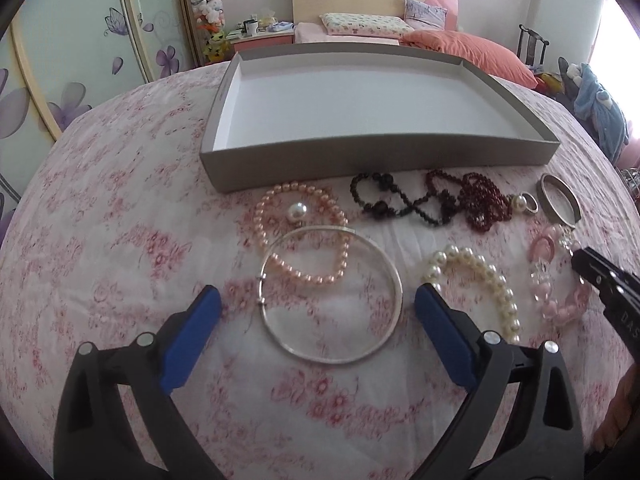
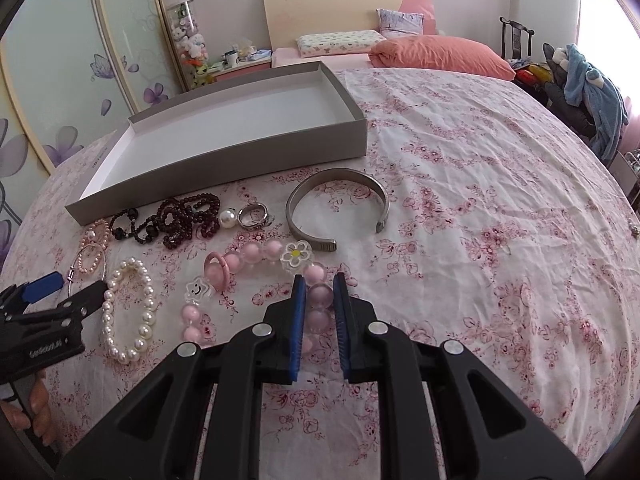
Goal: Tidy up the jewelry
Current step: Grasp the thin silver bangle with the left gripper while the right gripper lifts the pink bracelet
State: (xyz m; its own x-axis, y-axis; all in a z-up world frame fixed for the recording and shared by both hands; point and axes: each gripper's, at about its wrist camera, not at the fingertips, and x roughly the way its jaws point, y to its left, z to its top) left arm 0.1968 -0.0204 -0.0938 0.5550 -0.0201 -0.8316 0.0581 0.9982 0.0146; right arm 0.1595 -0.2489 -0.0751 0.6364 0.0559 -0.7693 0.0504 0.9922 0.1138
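Note:
An empty grey tray (image 1: pixel 224 132) with a white floor lies on the flowered bedspread; it also shows in the right wrist view (image 2: pixel 224 168). In front of it lie a thin silver bangle (image 1: pixel 394 276), a pink pearl bracelet (image 1: pixel 296 196), a white pearl bracelet (image 1: pixel 498 284), dark bead strings (image 1: pixel 424 200), a ring (image 2: pixel 252 216) and a grey cuff (image 2: pixel 340 176). My left gripper (image 1: pixel 318 306) is open, its fingers either side of the bangle. My right gripper (image 2: pixel 320 296) is shut on the pink bead bracelet (image 2: pixel 256 252), which lies on the bed.
A loose white pearl (image 1: pixel 297 211) sits inside the pink pearl bracelet. Pillows (image 2: pixel 440 54) and a headboard lie beyond the tray. A wardrobe with flower decals (image 1: pixel 80 60) stands left. A chair with clothes (image 2: pixel 580 80) stands far right.

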